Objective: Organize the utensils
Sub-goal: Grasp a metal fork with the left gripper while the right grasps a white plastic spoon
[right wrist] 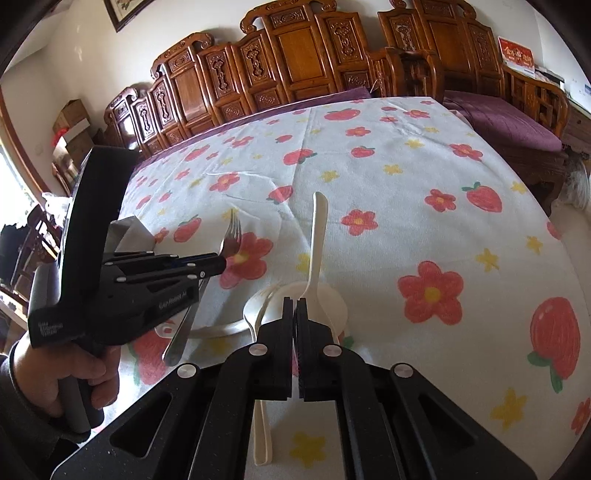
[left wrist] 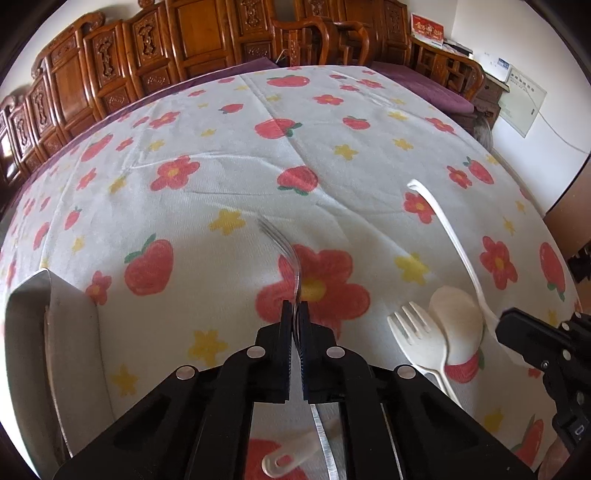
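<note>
Metal fork pinched by the neck in left gripper, tines forward for carrying; right gripper clamps white spoon likewise.

Looks like home living room, traditional style. Long carved wooden bench along wall, purple seat cushion on matching armchair at side. Table under soft white cloth printed with red flowers and strawberries. Framed picture up on cream wall, red calendar in corner, cardboard boxes stacked by doorway. Definitely lived-in, no lab vibe.
</note>
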`<control>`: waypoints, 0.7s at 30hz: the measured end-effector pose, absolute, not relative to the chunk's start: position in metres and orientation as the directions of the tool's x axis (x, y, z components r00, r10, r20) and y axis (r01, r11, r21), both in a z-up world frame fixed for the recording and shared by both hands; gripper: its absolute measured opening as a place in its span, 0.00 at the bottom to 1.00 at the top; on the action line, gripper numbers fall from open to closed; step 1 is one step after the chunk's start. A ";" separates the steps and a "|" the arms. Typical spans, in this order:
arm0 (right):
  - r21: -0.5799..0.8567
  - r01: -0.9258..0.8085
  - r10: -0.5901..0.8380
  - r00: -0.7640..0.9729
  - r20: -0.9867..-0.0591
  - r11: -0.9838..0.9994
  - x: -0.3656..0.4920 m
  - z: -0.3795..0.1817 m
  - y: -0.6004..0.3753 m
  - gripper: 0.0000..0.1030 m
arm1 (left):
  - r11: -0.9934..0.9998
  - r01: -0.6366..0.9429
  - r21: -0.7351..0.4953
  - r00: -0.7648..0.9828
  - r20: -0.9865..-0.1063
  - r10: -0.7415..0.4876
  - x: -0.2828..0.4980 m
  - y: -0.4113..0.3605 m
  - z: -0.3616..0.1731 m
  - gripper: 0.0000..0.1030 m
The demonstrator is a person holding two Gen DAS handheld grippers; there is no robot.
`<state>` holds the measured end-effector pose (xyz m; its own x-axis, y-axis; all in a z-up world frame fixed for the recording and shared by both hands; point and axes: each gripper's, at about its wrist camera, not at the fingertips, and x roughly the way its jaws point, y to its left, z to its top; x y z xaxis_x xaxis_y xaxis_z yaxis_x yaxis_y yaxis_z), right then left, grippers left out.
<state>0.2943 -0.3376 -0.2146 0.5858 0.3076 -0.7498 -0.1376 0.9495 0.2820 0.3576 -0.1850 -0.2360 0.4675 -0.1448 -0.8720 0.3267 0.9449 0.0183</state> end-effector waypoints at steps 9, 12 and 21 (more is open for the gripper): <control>0.283 -0.169 0.327 0.589 -0.739 0.944 0.291 -0.209 -0.324 0.03 | 0.935 0.352 0.038 0.524 -0.836 -0.163 0.332 -0.174 -0.202 0.02; 0.279 -0.190 0.337 0.588 -0.735 0.941 0.288 -0.207 -0.316 0.03 | 0.934 0.353 0.049 0.541 -0.826 -0.161 0.327 -0.167 -0.191 0.02; 0.262 -0.240 0.355 0.579 -0.734 0.935 0.287 -0.201 -0.296 0.03 | 0.940 0.334 0.072 0.585 -0.798 -0.147 0.313 -0.141 -0.163 0.02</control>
<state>0.2866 -0.2961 -0.2009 0.5786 0.3546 -0.7345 -0.2396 0.9347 0.2624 0.3127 -0.1409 -0.1635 0.5848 -0.1470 -0.7977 0.3339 0.9399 0.0716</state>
